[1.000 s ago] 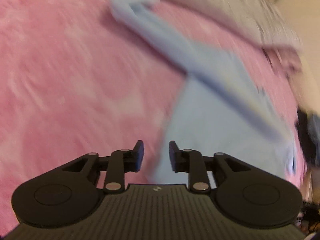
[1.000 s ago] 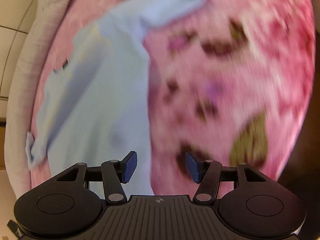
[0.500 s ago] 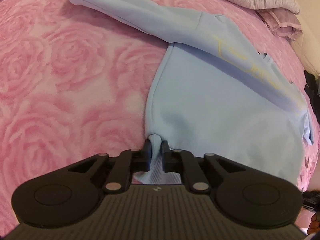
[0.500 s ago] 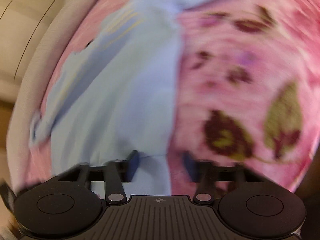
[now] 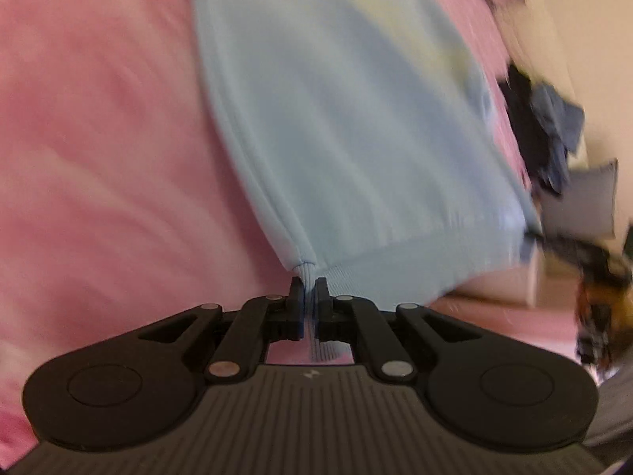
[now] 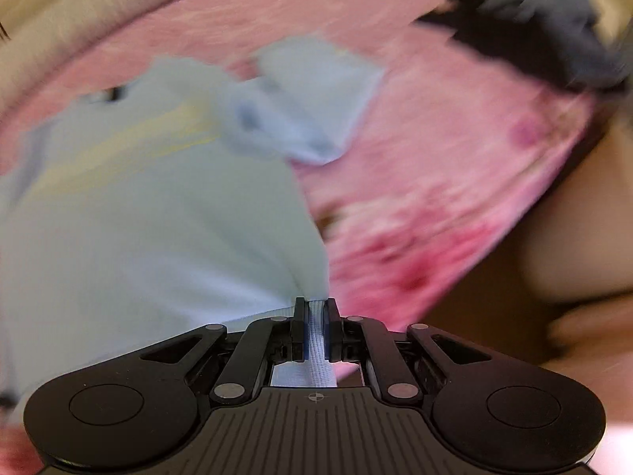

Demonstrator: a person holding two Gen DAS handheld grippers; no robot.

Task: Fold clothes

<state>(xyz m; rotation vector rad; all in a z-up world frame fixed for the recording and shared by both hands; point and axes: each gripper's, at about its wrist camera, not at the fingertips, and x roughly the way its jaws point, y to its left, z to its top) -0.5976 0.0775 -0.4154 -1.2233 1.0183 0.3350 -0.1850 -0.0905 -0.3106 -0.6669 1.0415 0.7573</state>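
Both claws, left (image 5: 309, 291) and right (image 6: 315, 310), pinch the ribbed hem corners of the sweatshirt (image 5: 336, 126); soft, light, it will sag between them.

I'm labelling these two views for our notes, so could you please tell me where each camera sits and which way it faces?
Left wrist: sits behind the left gripper, looking down along its fingers at the light blue sweatshirt on the pink bedspread; gripper shut on the ribbed hem.
Right wrist: sits behind the right gripper, facing down at the sweatshirt; gripper clamps another hem corner.
Shared: sweatshirt, bedspread, dark clothes pile.
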